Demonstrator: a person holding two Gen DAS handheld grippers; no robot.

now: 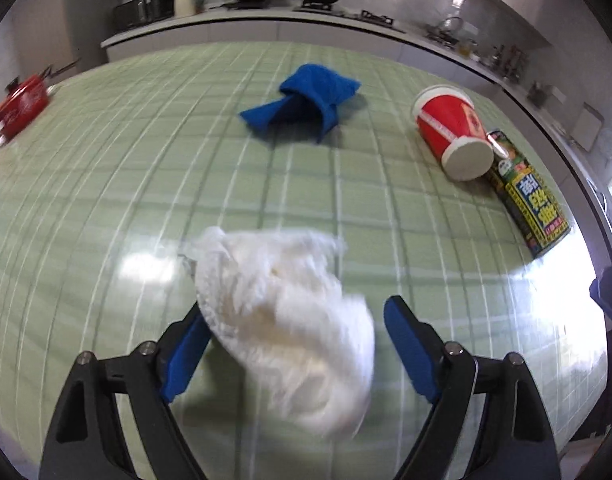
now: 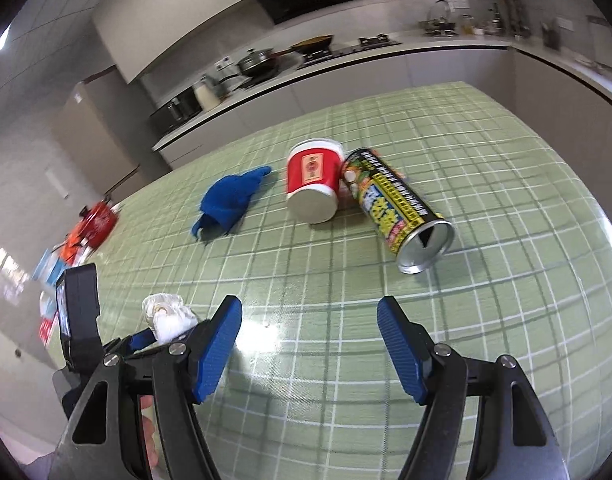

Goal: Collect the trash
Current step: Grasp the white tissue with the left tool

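A crumpled white tissue [image 1: 282, 312] lies on the green checked tablecloth [image 1: 106, 200], between the blue fingers of my open left gripper [image 1: 296, 312]; it touches the left finger and is blurred. It also shows in the right wrist view [image 2: 168, 316]. A red paper cup [image 1: 451, 130] [image 2: 315, 184] lies on its side, touching a black and yellow can [image 1: 523, 196] [image 2: 397, 208], also on its side. A blue cloth [image 1: 306, 98] [image 2: 232, 198] lies crumpled further back. My right gripper [image 2: 307, 316] is open and empty over the cloth, in front of the can.
A red pot [image 1: 24, 104] [image 2: 98, 220] and packets stand at the table's far left edge. A kitchen counter [image 1: 266, 20] with pans and a hob runs behind the table. The left gripper's body [image 2: 80, 316] is at the right gripper's left.
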